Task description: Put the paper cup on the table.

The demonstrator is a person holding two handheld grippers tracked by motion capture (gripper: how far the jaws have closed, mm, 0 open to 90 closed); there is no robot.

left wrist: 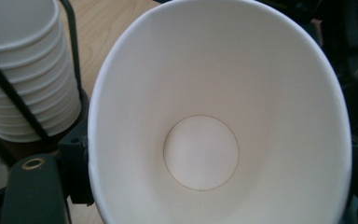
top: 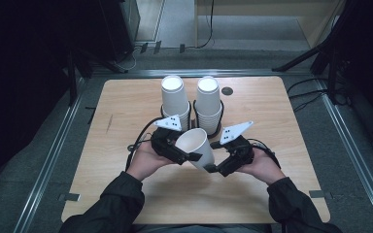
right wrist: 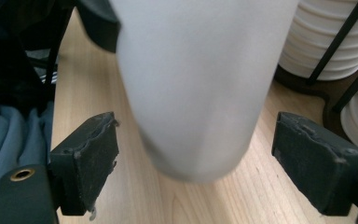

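A single white paper cup (top: pixel 194 143) hangs tilted over the middle of the wooden table (top: pixel 121 111), mouth up and to the left. My left gripper (top: pixel 187 155) is shut on it near the rim. In the left gripper view I look into the cup (left wrist: pixel 200 154), its mouth squeezed oval. My right gripper (top: pixel 216 169) is open around the cup's base. In the right gripper view the cup (right wrist: pixel 196 93) sits between the pads (right wrist: pixel 88 158) with a gap on each side.
Two stacks of white cups (top: pixel 173 97) (top: pixel 208 99) stand in black wire holders just behind the grippers. The near stack (left wrist: pixel 23 70) is close to the held cup. A round black grommet (top: pixel 227 91) lies at the back. Dark stand legs (top: pixel 301 58) flank the table.
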